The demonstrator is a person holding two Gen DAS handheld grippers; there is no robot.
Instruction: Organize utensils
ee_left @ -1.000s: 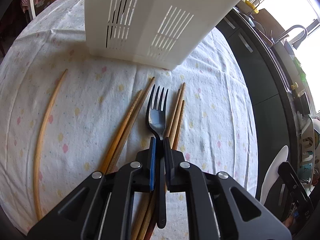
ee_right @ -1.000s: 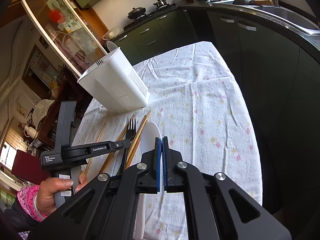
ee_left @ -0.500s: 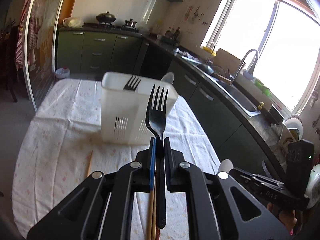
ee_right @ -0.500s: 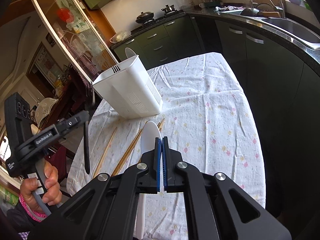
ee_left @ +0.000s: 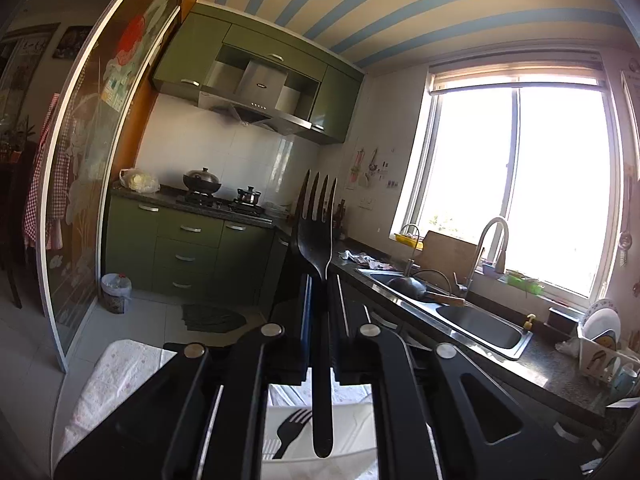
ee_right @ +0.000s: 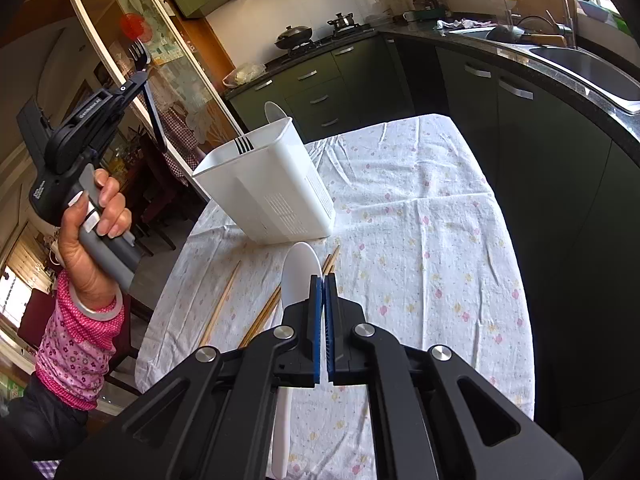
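Observation:
My left gripper (ee_left: 320,280) is shut on a black fork (ee_left: 316,232), tines up, held high above the table; in the right wrist view the left gripper (ee_right: 138,76) holds the fork (ee_right: 138,54) up and left of the white utensil caddy (ee_right: 272,196). The caddy holds another black fork (ee_right: 244,145) and a white spoon (ee_right: 274,112); it shows below the fork handle in the left wrist view (ee_left: 292,432). My right gripper (ee_right: 323,280) is shut, low over a white spoon (ee_right: 298,272) lying on the tablecloth. Whether it grips the spoon is unclear.
Several wooden chopsticks (ee_right: 224,300) lie on the flowered tablecloth (ee_right: 420,240) in front of the caddy. Dark kitchen cabinets and a counter with a sink (ee_right: 580,64) run along the table's right side. A glass sliding door (ee_right: 172,80) stands behind the caddy.
My left gripper has lifted the black fork off the table and tilted it upright, rising above the caddy. My right gripper has stayed shut over the white spoon.

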